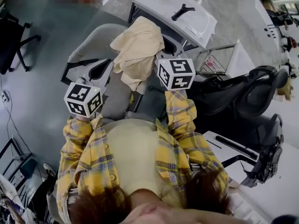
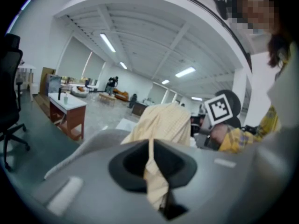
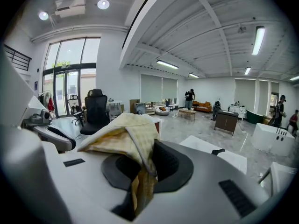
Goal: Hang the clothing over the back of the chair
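Observation:
A cream-coloured garment [image 1: 137, 48] hangs bunched between my two grippers, above the grey chair [image 1: 88, 43] that stands in front of me. My left gripper [image 1: 103, 70] is shut on a strip of the cloth [image 2: 153, 171], which runs up from the jaws to the bulk of the garment [image 2: 163, 122]. My right gripper [image 1: 166, 48] is shut on another fold [image 3: 140, 181], and the cloth [image 3: 121, 136] lies draped over its top. The right gripper's marker cube [image 2: 219, 108] shows in the left gripper view. The garment hides part of the chair's back.
A white unit with a black handle [image 1: 180, 10] stands behind the chair. A wire rack [image 1: 212, 62] and a black office chair [image 1: 243, 97] are at the right, and another black chair [image 1: 11, 41] at the far left. A white desk [image 1: 280, 185] lies at the lower right.

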The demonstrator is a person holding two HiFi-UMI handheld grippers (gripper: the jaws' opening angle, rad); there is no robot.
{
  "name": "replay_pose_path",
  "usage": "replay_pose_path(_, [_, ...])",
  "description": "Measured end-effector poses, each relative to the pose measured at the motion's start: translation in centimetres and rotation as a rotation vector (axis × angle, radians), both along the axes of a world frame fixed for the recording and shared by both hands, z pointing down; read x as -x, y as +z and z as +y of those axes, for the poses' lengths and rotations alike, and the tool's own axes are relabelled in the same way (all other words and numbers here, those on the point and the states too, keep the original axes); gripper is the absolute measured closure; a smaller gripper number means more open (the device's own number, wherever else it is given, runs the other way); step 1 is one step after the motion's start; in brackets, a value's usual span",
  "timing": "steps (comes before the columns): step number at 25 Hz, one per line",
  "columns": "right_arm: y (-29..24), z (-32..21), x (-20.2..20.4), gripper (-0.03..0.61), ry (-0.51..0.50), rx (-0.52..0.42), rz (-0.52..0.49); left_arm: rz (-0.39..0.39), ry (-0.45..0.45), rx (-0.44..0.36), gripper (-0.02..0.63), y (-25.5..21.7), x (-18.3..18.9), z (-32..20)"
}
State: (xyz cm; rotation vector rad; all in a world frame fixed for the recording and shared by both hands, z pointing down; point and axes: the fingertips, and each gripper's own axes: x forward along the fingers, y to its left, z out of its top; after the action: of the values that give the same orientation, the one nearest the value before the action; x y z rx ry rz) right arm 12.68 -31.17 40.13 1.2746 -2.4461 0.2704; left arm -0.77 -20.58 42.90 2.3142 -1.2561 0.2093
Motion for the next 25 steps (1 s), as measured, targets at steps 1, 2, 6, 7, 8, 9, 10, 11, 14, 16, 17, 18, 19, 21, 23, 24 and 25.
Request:
replay_pose_path(1, [0.3,-0.3,-0.3,0.528,0.006,0.0,0.013,0.001,0.001,0.003,0.583,0.1,-0.1,-0.2])
replay_pose_path(2, [0.7,-0.6,-0.5,0.529,0.013,0.001,0.026,0.001,0.004,0.005,0.583,0.2,-0.3,-0.4])
replay_pose_path(6, [2.4,-1.9,-1.9,0.529,0.042,0.007,0.071,0.002,0.024,0.015,0.583,0.6,-1.4,-1.0])
replay_pose_path(7, [2.8,-2.3,-2.4,0.528,0.053,0.012,0.08,0.001,0.03,0.018,0.583,0.7,-1.7,-1.1])
replay_pose_path(8, [3.2,-2.6,-2.9,0.529,0.064,0.019,0.089,0.0,0.036,0.021,0.583,0.8,-2.0,-1.2])
replay_pose_path(9, [3.6,-2.9,-3.4,0.529,0.075,0.026,0.099,-0.001,0.042,0.024,0.583,0.9,-2.2,-1.2])
replay_pose_path(10, [4.1,-3.2,-3.8,0.528,0.084,0.034,0.109,-0.002,0.046,0.027,0.583,1.0,-2.4,-1.2])
replay_pose_path(11, [4.6,-3.5,-4.2,0.529,0.091,0.043,0.118,-0.003,0.05,0.031,0.583,1.2,-2.5,-1.3])
replay_pose_path(14, [6.4,-3.9,-5.2,0.528,0.109,0.083,0.142,-0.007,0.058,0.041,0.583,1.6,-2.8,-1.3])
replay_pose_path(16, [7.7,-3.9,-5.9,0.528,0.123,0.116,0.155,-0.009,0.062,0.045,0.583,1.7,-2.9,-1.4])
replay_pose_path(17, [8.4,-3.8,-6.2,0.528,0.129,0.135,0.161,-0.009,0.064,0.046,0.582,1.7,-3.0,-1.4])
replay_pose_path(18, [9.1,-3.7,-6.5,0.529,0.135,0.154,0.166,-0.01,0.067,0.048,0.583,1.8,-3.1,-1.4])
replay_pose_path(19, [9.8,-3.5,-6.8,0.528,0.139,0.173,0.171,-0.011,0.069,0.049,0.582,1.8,-3.1,-1.4])
replay_pose_path(21, [11.0,-3.3,-7.4,0.529,0.147,0.206,0.177,-0.012,0.073,0.052,0.583,2.0,-3.2,-1.3])
replay_pose_path(23, [12.0,-3.2,-7.9,0.528,0.153,0.231,0.186,-0.012,0.076,0.054,0.583,2.1,-3.3,-1.3])
replay_pose_path(24, [12.4,-3.1,-8.1,0.528,0.155,0.244,0.192,-0.012,0.078,0.055,0.583,2.1,-3.3,-1.3])
replay_pose_path(25, [12.9,-3.1,-8.3,0.528,0.155,0.259,0.199,-0.012,0.079,0.056,0.583,2.1,-3.4,-1.3])
